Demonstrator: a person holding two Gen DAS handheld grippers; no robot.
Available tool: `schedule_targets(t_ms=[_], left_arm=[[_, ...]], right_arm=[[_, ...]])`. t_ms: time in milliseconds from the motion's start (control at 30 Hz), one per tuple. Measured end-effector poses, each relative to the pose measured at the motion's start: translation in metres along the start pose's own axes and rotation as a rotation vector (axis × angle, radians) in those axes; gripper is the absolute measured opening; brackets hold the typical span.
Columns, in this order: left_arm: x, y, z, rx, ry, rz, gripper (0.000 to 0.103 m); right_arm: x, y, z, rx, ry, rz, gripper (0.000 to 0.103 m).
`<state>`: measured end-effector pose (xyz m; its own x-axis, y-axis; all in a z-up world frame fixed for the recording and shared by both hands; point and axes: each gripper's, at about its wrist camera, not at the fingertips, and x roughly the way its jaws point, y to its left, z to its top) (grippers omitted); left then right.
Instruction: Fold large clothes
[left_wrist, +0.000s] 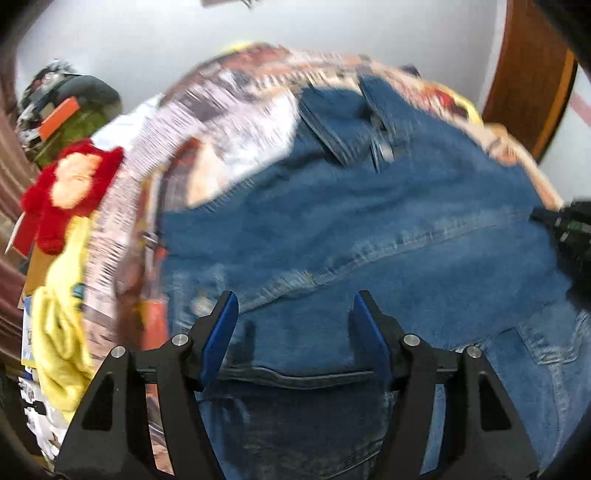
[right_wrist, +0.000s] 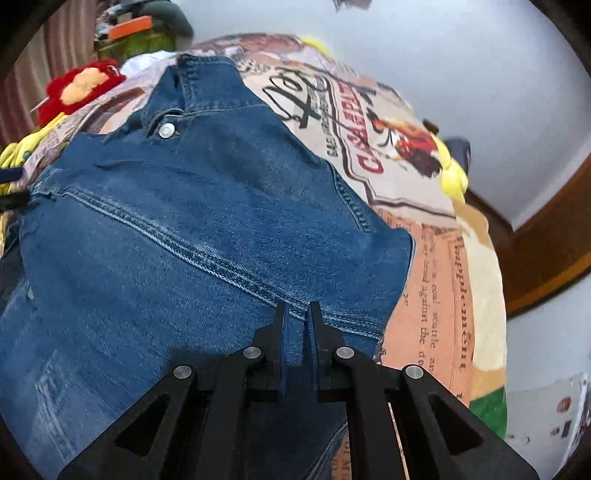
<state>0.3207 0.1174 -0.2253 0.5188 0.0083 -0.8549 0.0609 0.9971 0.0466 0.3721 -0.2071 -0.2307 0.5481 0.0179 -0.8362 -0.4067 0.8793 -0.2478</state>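
Observation:
A pair of blue denim jeans (left_wrist: 369, 229) lies spread on a printed blanket (left_wrist: 207, 110), waistband and metal button at the far end. My left gripper (left_wrist: 293, 314) is open just above the denim, holding nothing; this view is blurred. In the right wrist view the jeans (right_wrist: 184, 221) fill the left and middle. My right gripper (right_wrist: 297, 314) has its jaws close together with denim between them, near a stitched seam by the jeans' right edge. The right gripper's body shows at the right edge of the left wrist view (left_wrist: 569, 225).
A red and orange plush toy (left_wrist: 70, 184) and yellow cloth (left_wrist: 62, 332) lie at the blanket's left edge. A cluttered green pile (left_wrist: 70, 107) stands behind. The printed blanket (right_wrist: 436, 258) extends right of the jeans. Brown wooden trim (right_wrist: 546, 240) runs along the wall.

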Motion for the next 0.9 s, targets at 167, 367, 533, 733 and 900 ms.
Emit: schedule_targets(t_ms=[167, 367, 533, 733, 900], left_arm=[[0.015, 0.001, -0.015, -0.007, 0.018, 0.038, 0.080], [0.014, 0.008, -0.026, 0.048, 0.037, 0.095, 0.080], [-0.008, 0.029, -0.027, 0.020, 0.021, 0.114, 0.080], [-0.037, 0.090, -0.003, -0.140, -0.076, 0.132, 0.080], [0.000, 0.146, 0.020, -0.321, -0.012, 0.036, 0.080]], right_arm=[[0.003, -0.009, -0.011, -0.046, 0.020, -0.091, 0.005], [0.005, -0.024, -0.025, -0.040, 0.029, -0.111, 0.006], [0.003, -0.043, -0.025, 0.036, 0.042, -0.029, 0.006], [0.004, -0.085, -0.001, 0.209, 0.039, 0.003, 0.006], [0.034, -0.113, 0.015, 0.386, 0.104, 0.189, 0.006]])
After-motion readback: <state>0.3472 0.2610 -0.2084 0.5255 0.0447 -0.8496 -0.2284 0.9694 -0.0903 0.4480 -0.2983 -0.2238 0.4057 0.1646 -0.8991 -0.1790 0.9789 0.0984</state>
